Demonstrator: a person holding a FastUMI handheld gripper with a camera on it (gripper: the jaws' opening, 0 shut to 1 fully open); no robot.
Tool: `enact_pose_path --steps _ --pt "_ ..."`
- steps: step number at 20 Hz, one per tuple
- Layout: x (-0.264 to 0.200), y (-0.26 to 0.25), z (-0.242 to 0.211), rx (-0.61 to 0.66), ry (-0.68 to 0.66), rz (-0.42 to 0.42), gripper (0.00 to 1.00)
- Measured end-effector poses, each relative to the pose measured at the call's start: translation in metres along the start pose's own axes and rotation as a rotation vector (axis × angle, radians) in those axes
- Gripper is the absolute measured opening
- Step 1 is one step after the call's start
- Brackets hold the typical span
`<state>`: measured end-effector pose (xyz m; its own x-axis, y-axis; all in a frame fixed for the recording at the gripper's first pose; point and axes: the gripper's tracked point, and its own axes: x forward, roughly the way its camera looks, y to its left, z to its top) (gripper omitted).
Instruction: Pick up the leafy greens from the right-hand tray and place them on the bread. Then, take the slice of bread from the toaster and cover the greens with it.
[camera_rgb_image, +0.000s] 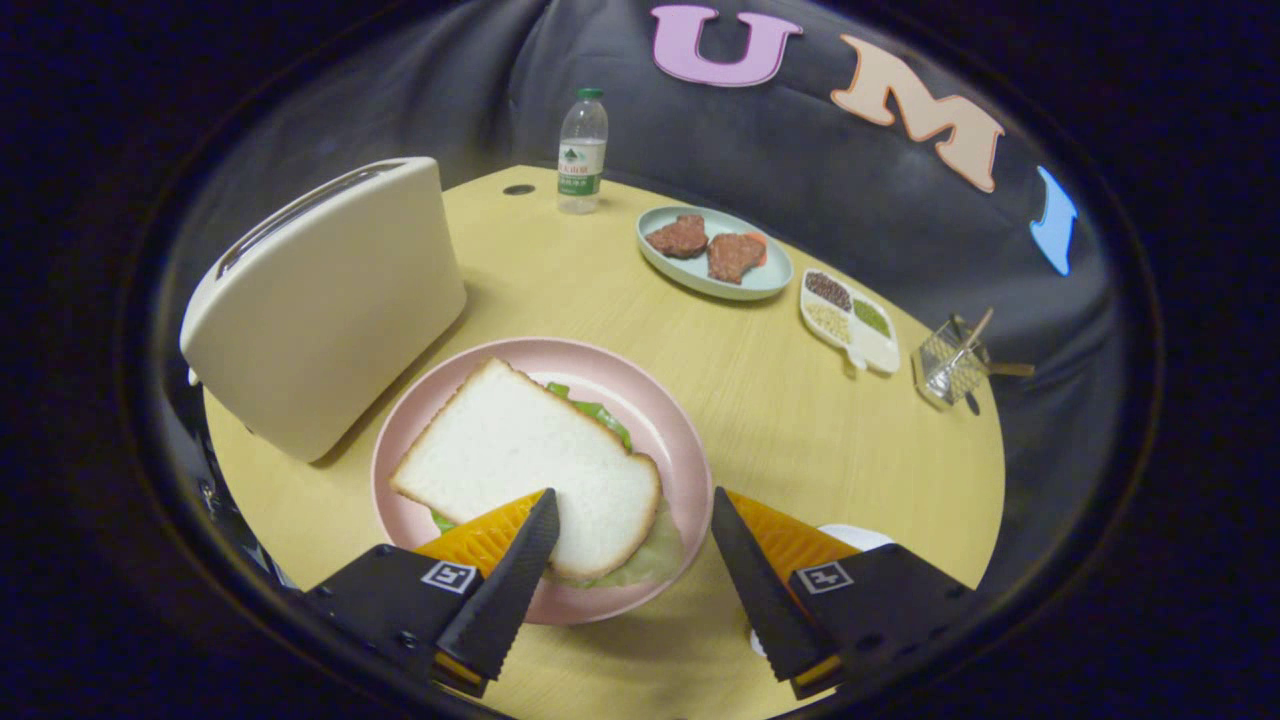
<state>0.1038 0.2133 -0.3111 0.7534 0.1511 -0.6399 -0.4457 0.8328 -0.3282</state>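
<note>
From my seat: worktop (800, 420) is yellow wood grain and carries everything ahead of the tongs.

Toaster (325, 300), cream, sits beyond the left finger, well off to that side, slots up. I can't see into the slots from this angle.

Pink plate (680, 440) is just ahead of the tongs, its near rim running between the two fingers.

Slice of bread (525, 465) lies flat on that plate, white, crust edge all round. Its near corner is covered by the left fingertip in my view; can't tell whether that is actual contact or just overlap.

Leafy greens (650, 560) are under the slice, poking out at the near edge between the fingers and again at the far edge.

Tongs (635, 510) are spread wide, nothing pinched. Right finger is just beside the plate rim, clear of the bread.

Further out, beyond the right finger: pale blue oval dish (770, 280) with two brown meat-like pieces (710, 248) on it. Near it on the right, a small white divided tray (880, 350) holding dark, pale and green grains, one sort per compartment. Past that, at the worktop edge, a small wire basket (950, 360) with sticks in it.

Water bottle (582, 150), green cap, stands upright at the far edge, straight beyond the plate.

A white object (855, 535) peeks out just behind the right finger; can't identify it.
</note>
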Motion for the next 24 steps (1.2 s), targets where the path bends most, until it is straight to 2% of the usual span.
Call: enact_pose_path --steps 4,10,14,18,24 --pt "-0.038 -0.029 0.047 0.001 -0.249 -0.121 0.99" --pt "-0.142 -0.073 0.093 0.241 -0.495 -0.198 0.99" --pt "-0.203 -0.112 0.102 0.336 -0.600 -0.289 0.99" --pt "-0.256 -0.131 0.109 0.348 -0.711 -0.331 0.98" --pt "-0.301 -0.144 0.103 0.408 -0.777 -0.325 0.98"
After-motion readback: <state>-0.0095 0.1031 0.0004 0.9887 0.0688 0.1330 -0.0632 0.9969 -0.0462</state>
